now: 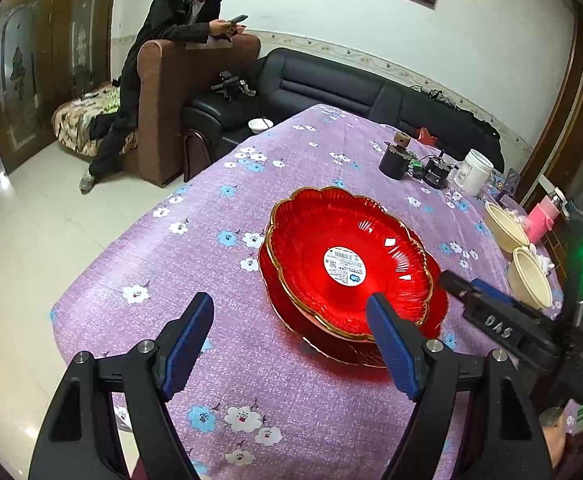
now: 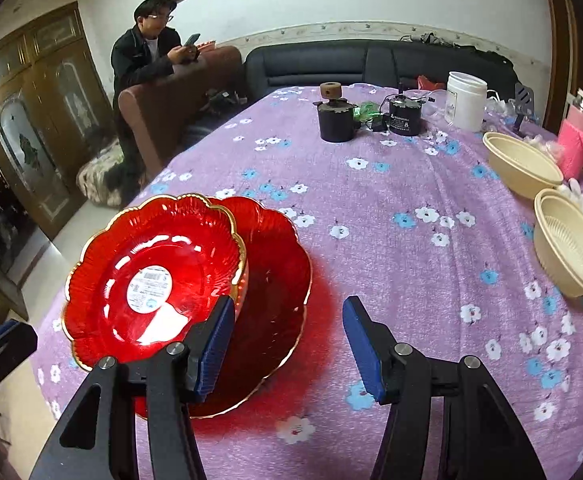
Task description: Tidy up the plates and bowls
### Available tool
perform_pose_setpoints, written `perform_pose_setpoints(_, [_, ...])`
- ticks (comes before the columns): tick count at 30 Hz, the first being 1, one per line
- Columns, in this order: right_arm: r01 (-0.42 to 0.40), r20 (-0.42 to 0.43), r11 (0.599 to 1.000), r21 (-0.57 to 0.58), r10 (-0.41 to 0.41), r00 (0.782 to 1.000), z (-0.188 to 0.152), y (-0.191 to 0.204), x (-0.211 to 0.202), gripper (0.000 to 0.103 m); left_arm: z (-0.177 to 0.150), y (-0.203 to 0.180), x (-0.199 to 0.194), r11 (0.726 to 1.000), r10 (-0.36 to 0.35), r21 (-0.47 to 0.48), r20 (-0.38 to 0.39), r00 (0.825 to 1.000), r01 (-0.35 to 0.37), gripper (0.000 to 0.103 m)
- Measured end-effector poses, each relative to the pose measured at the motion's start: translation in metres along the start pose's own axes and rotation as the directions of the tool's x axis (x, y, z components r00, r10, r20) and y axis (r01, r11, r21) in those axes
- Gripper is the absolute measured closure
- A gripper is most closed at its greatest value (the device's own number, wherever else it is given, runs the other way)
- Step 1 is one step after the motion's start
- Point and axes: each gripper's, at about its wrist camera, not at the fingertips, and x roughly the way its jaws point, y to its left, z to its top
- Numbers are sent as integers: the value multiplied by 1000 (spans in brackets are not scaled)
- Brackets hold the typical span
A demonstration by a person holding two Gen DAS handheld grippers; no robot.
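Observation:
Two red scalloped plates with gold rims are stacked off-centre on the purple flowered tablecloth [image 1: 195,264]. The top plate [image 1: 347,264] [image 2: 151,280] carries a round white label, and the lower plate [image 1: 437,320] [image 2: 275,280] sticks out on the side towards my right gripper. My left gripper [image 1: 291,344] is open just short of the stack's near rim, holding nothing. My right gripper [image 2: 289,340] [image 1: 457,286] is open too, its left finger [image 2: 215,344] over the plates and nothing pinched. Two cream bowls [image 2: 523,160] [image 2: 571,240] [image 1: 505,228] [image 1: 529,280] stand apart at the right.
At the far end of the table stand two dark pots [image 2: 335,120] [image 2: 405,118], a white jar [image 2: 465,100] and a pink bottle [image 2: 575,148]. A person [image 1: 171,32] leans on a brown armchair beside a black sofa [image 1: 331,84]. The table's left edge drops to the floor.

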Motion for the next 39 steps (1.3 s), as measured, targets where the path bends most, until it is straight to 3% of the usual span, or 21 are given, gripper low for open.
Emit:
perform_pose_setpoints(3, [19,47,1000,-3,-19,999,-1,-5,-15,42,-3,-13,-3,999,23,44,25,999,-24,25])
perform_pose_setpoints(6, [79,142,997,-17,-76,987,-8,-11,-40,39,-8,-31,-11,990,84,101,93,992,-94,25])
perform_pose_setpoints(10, [176,307,984,17,-172,936,-23,-29,-77,6,-10,-45,-22,980,135,124,176,975,-158,16])
perform_pose_setpoints(12, [180,330,982,54,-188,925,-26,-43,-84,2,-11,-52,-26,975,151,132,200,968,-179,14])
perform_pose_setpoints(17, [167,240,969,183,-208,948,-29,-96,-81,2,-12,-72,-26,968,135,183,191,972,-170,14])
perform_pose_setpoints(24, [246,269,945,214,-299,915,-47,-132,-96,2,-19,-111,-19,951,109,272,161,981,-150,14])
perform_pose_setpoints(28, [227,264,945,235,-286,921,-50,-153,-105,2,-24,-137,-14,938,80,327,130,988,-119,14])
perform_pose_setpoints(39, [278,234,913,299,-353,906,-69,-215,-137,2,-41,-185,-10,899,-14,437,43,999,-6,14])
